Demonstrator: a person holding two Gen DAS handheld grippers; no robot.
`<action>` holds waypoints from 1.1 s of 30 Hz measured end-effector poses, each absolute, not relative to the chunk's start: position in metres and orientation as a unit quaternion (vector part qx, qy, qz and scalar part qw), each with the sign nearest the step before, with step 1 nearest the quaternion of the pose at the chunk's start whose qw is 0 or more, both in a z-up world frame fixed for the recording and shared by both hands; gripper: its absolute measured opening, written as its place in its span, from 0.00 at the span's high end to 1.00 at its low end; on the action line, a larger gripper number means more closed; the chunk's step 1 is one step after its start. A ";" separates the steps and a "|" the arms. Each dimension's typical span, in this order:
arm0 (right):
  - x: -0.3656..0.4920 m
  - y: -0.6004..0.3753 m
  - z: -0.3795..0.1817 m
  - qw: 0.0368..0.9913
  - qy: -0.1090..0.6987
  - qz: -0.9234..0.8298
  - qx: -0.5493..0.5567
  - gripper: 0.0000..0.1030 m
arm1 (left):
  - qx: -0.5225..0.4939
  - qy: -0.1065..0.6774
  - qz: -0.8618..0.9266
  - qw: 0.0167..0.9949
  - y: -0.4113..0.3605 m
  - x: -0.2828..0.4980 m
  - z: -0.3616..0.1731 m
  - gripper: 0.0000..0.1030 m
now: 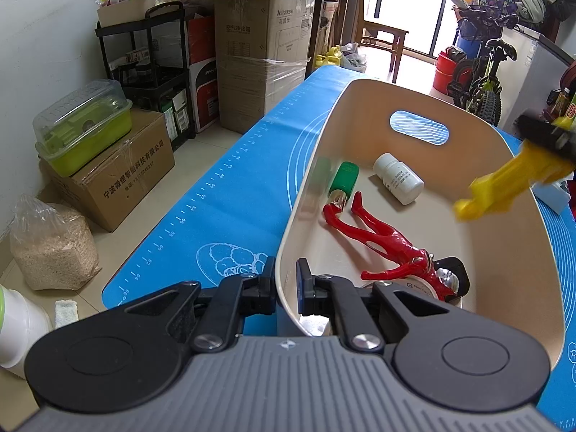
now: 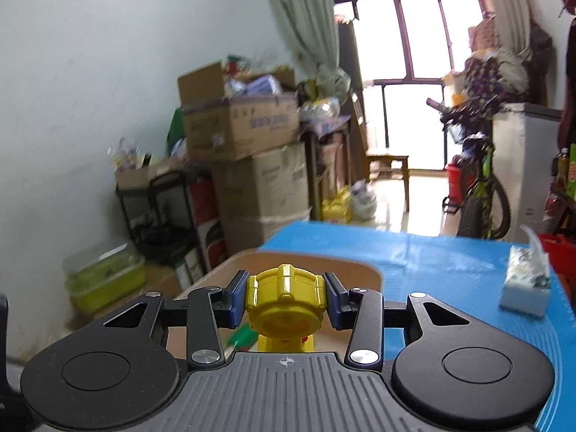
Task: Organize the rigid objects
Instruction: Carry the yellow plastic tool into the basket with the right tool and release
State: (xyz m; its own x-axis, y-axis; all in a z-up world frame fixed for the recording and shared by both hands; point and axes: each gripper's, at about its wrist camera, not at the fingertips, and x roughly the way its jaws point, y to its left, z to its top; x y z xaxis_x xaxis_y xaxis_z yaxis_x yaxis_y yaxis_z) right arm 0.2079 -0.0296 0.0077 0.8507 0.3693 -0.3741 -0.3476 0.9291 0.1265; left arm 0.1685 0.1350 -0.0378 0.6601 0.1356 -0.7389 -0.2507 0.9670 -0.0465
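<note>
A beige bin (image 1: 504, 252) with a handle slot stands on the blue mat (image 1: 234, 194). My left gripper (image 1: 286, 288) is shut on the bin's near rim. Inside lie a red figure (image 1: 392, 243), a green-capped bottle (image 1: 343, 178), a white pill bottle (image 1: 397, 178) and a black item (image 1: 455, 270). My right gripper (image 2: 286, 297) is shut on a yellow plastic toy (image 2: 286, 300) and holds it above the bin (image 2: 360, 273). The toy (image 1: 504, 189) shows blurred over the bin's right side in the left wrist view, with the right gripper (image 1: 547, 136) above it.
A white tissue pack (image 2: 527, 280) lies on the mat (image 2: 432, 262) at right. Stacked cardboard boxes (image 1: 262, 61), a black shelf (image 1: 144, 57) and a green lidded container (image 1: 82, 126) stand left of the table. A bicycle (image 1: 482, 79) is at the far right.
</note>
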 end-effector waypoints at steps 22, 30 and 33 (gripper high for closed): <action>0.202 -0.031 -0.012 0.934 0.310 0.165 0.059 0.08 | -0.067 0.373 0.108 0.919 0.130 0.158 -0.028 0.24; 0.179 -0.040 0.008 0.939 0.309 0.149 0.038 0.02 | -0.053 0.354 0.092 0.929 0.115 0.148 -0.009 0.19; 0.167 -0.049 0.018 0.940 0.309 0.138 0.030 0.02 | -0.051 0.349 0.086 0.932 0.108 0.142 0.000 0.16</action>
